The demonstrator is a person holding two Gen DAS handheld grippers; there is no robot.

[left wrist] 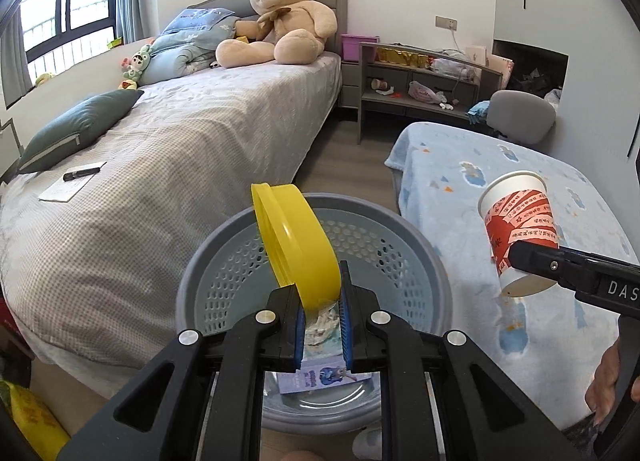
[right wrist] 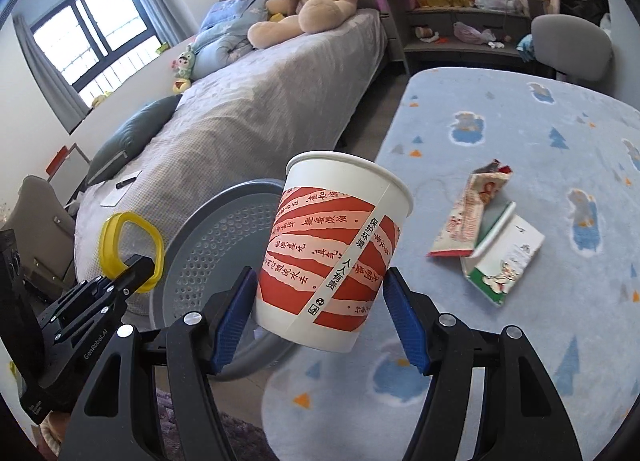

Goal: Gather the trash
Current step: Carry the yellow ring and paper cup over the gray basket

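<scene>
My left gripper (left wrist: pixel 322 317) is shut on the edge of a yellow plastic lid (left wrist: pixel 296 241), which stands up over a grey perforated basket (left wrist: pixel 224 237). A printed wrapper (left wrist: pixel 320 375) lies on the basket's bottom. My right gripper (right wrist: pixel 320 313) is shut on a red-and-white paper cup (right wrist: pixel 336 249), held tilted in the air at the table's edge beside the basket (right wrist: pixel 208 245). The left wrist view shows that cup (left wrist: pixel 518 229) to the right of the basket. In the right wrist view the left gripper (right wrist: pixel 140 265) and its lid (right wrist: pixel 128 249) are at the lower left.
A table under a blue blanket (right wrist: pixel 520 121) carries a crumpled snack wrapper (right wrist: pixel 472 217) and a flattened carton (right wrist: pixel 504 261). A bed (left wrist: pixel 180 165) with a teddy bear (left wrist: pixel 288 17), a pillow (left wrist: pixel 76 129) and a pen on paper (left wrist: pixel 80 173) stands left. Behind are a shelf unit (left wrist: pixel 424 89) and a chair (left wrist: pixel 520 113).
</scene>
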